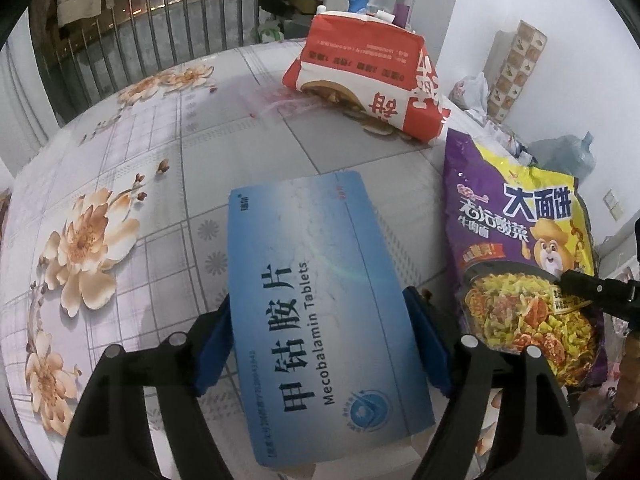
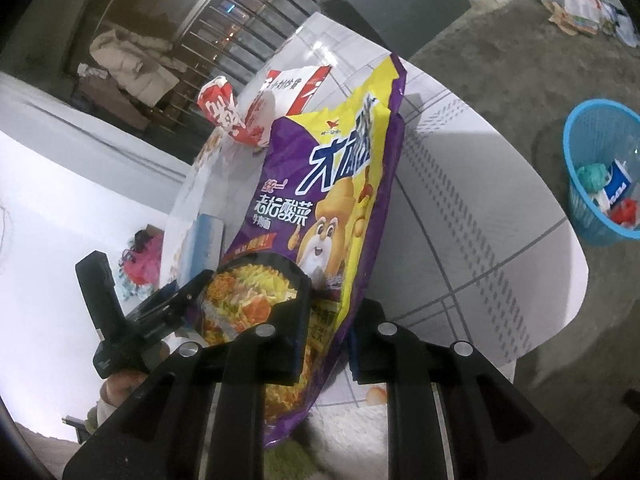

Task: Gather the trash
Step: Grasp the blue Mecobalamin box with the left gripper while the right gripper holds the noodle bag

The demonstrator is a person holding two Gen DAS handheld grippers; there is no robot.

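L gripper (image 1: pixel 320 344) is clamping the blue box (image 1: pixel 320 304) across its width w/ both blue pads (image 1: pixel 214 344) pressing its long edges, box lifted over the floral table (image 1: pixel 120 184); R gripper (image 2: pixel 328 320) is pinching the purple noodle bag (image 2: pixel 320 208) near its bottom edge, jaws nearly closed on the film. Doing this well, imo: keeping the box square btwn the pads so it isn't pivoting out, keeping the bag pinch firm since thin film is prob slippery, then carrying both clear of the table edge before swinging toward the bin (image 2: pixel 600 176). Red-white bag (image 1: pixel 368 80) is sitting farther back on the table, not yet collected. L view is showing the box grip and label plainly, plus the R gripper's finger touching the noodle bag; no bin there. R view is showing the blue bin on the floor at far right, w/ some trash in it already, well apart from the table, and only a sliver of the box behind the bag.
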